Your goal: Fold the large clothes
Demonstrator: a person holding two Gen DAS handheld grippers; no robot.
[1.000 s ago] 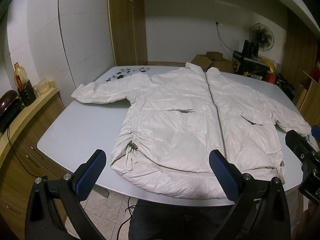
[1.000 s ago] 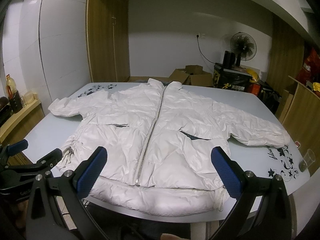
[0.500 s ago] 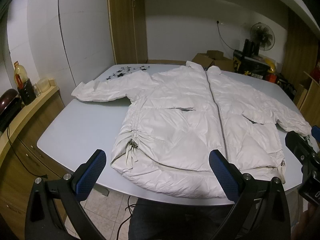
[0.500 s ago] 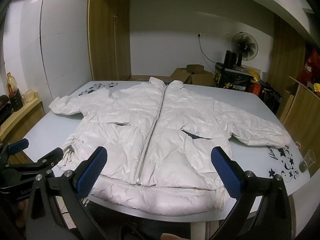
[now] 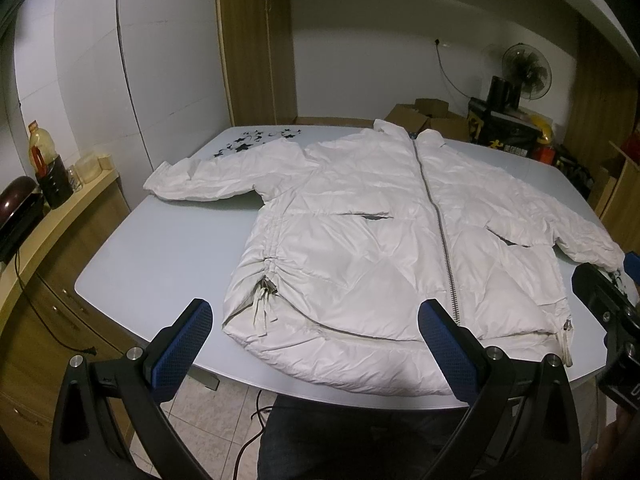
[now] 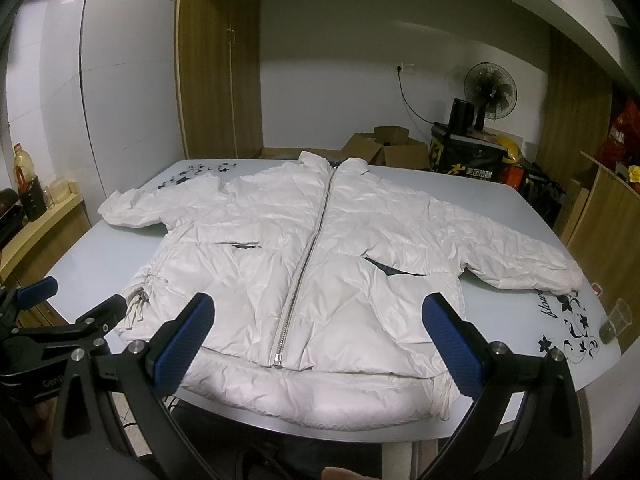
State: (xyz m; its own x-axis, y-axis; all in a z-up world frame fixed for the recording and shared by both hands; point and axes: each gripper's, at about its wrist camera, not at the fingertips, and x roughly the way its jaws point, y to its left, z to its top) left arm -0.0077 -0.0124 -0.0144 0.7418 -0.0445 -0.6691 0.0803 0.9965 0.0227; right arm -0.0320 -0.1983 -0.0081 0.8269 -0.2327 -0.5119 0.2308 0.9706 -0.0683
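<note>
A white puffer jacket (image 5: 380, 248) (image 6: 304, 264) lies flat and zipped, front up, on the pale blue table (image 5: 160, 252) (image 6: 500, 320), sleeves spread to both sides and hem at the near edge. My left gripper (image 5: 316, 352) hovers open above the hem's left part, nothing between its blue pads. My right gripper (image 6: 320, 344) hangs open over the hem by the zipper's lower end, also holding nothing. The right gripper's fingers (image 5: 600, 296) show at the right edge of the left wrist view; the left gripper's fingers (image 6: 80, 316) show at the left edge of the right wrist view.
A wooden counter (image 5: 48, 216) with bottles stands left of the table. Cardboard boxes (image 6: 384, 148), a black bag (image 6: 468, 156) and a fan (image 6: 490, 88) sit behind it. A plastic cup (image 6: 618, 320) stands near the table's right corner. A wooden cabinet (image 6: 608, 216) is at right.
Both grippers have risen and drawn back slightly, so the jacket sits a little lower and farther in each view. The jacket has not moved.
</note>
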